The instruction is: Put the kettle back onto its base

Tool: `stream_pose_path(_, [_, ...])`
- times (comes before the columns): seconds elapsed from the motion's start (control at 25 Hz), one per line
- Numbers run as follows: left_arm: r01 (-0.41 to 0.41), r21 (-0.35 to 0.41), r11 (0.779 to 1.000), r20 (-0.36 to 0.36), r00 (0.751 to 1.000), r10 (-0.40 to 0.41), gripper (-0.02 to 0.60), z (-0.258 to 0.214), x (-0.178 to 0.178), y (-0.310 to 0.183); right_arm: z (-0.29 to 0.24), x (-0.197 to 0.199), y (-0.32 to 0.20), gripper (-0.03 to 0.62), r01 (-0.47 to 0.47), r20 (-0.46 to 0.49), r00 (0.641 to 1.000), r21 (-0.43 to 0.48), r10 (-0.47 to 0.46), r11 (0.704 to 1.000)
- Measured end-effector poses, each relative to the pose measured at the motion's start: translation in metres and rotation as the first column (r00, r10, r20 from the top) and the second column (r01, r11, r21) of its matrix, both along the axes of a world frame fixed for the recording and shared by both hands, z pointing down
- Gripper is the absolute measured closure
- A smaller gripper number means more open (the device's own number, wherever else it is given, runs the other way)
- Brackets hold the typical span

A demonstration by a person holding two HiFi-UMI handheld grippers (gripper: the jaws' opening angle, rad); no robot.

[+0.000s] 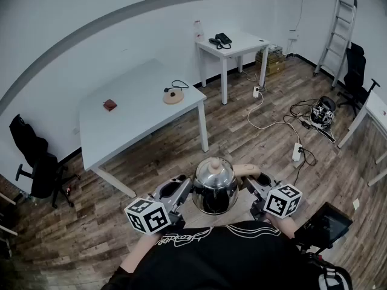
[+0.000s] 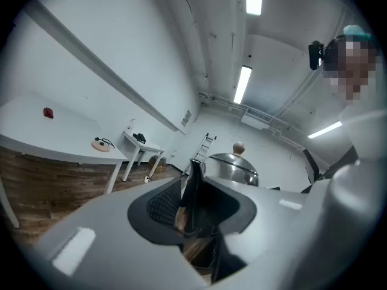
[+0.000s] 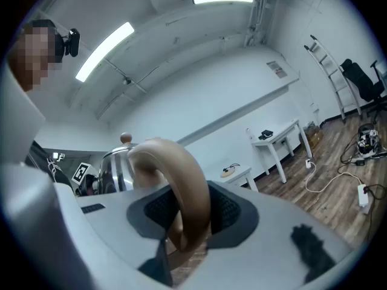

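We are clamping the right gripper (image 3: 184,215) on the kettle's tan handle (image 3: 184,180). Its jaws are standing partly apart, the curved bar is filling the gap, and the dark pads (image 3: 225,210) are pressing on it from either side. We are closing the left gripper (image 2: 196,213) on a dark, narrow part (image 2: 193,189) jutting from the kettle's other side. Those jaws are also standing partly apart, pinching that part between them.

Between the two grippers we are holding the kettle (image 1: 214,187), a shiny steel pot with a domed lid and a tan knob (image 1: 213,162). We are keeping it upright and clear of the floor (image 1: 236,144), close in front of our body.

The base (image 1: 173,96), a tan disc with a black cord (image 1: 179,84), is lying near the right-hand corner of the long white table (image 1: 133,116) ahead of us, well apart from the kettle. A small red thing (image 1: 109,105) is sitting on the same table, left of the base.

Farther off, a smaller white table (image 1: 239,46) is bearing a dark phone (image 1: 221,40). A ladder (image 1: 336,32) is leaning on the far wall at the right. Cables (image 1: 269,124) are trailing over the wooden floor below it. A black chair (image 1: 36,174) is standing at the left, just beside the long table.
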State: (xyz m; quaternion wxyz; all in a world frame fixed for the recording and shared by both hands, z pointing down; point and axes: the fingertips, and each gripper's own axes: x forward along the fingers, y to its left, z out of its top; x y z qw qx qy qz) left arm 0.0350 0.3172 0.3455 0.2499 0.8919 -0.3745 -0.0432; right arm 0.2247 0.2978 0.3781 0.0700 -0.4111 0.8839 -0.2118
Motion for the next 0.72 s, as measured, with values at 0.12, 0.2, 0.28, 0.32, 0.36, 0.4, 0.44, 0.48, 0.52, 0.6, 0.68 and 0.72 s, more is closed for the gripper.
stream_pose_path(0.12, [0.009, 0.006, 1.000, -0.017, 1.000, -0.009, 0.476, 0.005, 0.002, -0.003, 0.003, 0.002, -0.004, 0.467, 0.005, -0.005, 1.000, 0.009, -0.004, 1.000])
stream_pose_path(0.2, [0.010, 0.001, 1.000, -0.015, 1.000, -0.010, 0.476, 0.010, 0.004, -0.005, 0.009, 0.004, -0.006, 0.467, 0.009, -0.002, 1.000, 0.000, -0.009, 1.000])
stream_pose_path(0.28, [0.008, -0.013, 1.000, -0.010, 1.000, -0.008, 0.476, 0.016, 0.005, -0.010, 0.016, 0.005, -0.010, 0.467, 0.008, 0.004, 1.000, -0.017, -0.008, 1.000])
stream_pose_path(0.32, [0.007, -0.021, 1.000, -0.011, 1.000, -0.007, 0.476, 0.018, 0.005, -0.015, 0.019, 0.005, -0.014, 0.467, 0.006, 0.005, 1.000, -0.025, -0.006, 1.000])
stream_pose_path(0.36, [0.004, -0.029, 1.000, -0.013, 1.000, -0.005, 0.476, 0.020, 0.005, -0.019, 0.021, 0.005, -0.018, 0.467, 0.004, 0.004, 1.000, -0.031, -0.003, 1.000])
stream_pose_path(0.4, [0.002, -0.034, 0.999, -0.016, 1.000, -0.002, 0.476, 0.022, 0.005, -0.025, 0.023, 0.005, -0.023, 0.467, 0.001, 0.002, 1.000, -0.034, -0.001, 0.999])
stream_pose_path(0.44, [-0.001, -0.035, 0.999, -0.017, 1.000, 0.000, 0.476, 0.024, 0.005, -0.032, 0.024, 0.005, -0.030, 0.467, -0.001, 0.001, 1.000, -0.035, 0.001, 0.999])
stream_pose_path(0.48, [-0.003, -0.034, 0.999, -0.017, 1.000, 0.003, 0.476, 0.025, 0.005, -0.040, 0.025, 0.005, -0.038, 0.467, -0.003, 0.001, 1.000, -0.036, 0.003, 0.999])
stream_pose_path(0.52, [-0.006, -0.034, 0.999, -0.018, 1.000, 0.005, 0.476, 0.028, 0.004, -0.049, 0.027, 0.005, -0.047, 0.467, -0.004, 0.002, 1.000, -0.039, 0.004, 0.999])
stream_pose_path(0.6, [-0.011, -0.046, 0.999, -0.023, 1.000, 0.010, 0.476, 0.036, 0.002, -0.070, 0.034, 0.002, -0.069, 0.467, -0.006, 0.000, 1.000, -0.053, 0.006, 0.999])
stream_pose_path(0.68, [-0.014, -0.067, 0.998, -0.031, 0.999, 0.012, 0.476, 0.046, -0.005, -0.096, 0.041, -0.005, -0.095, 0.467, -0.007, -0.011, 1.000, -0.070, 0.007, 0.998])
stream_pose_path(0.72, [-0.015, -0.077, 0.997, -0.035, 0.999, 0.012, 0.476, 0.050, -0.009, -0.112, 0.045, -0.009, -0.111, 0.467, -0.008, -0.017, 1.000, -0.077, 0.007, 0.997])
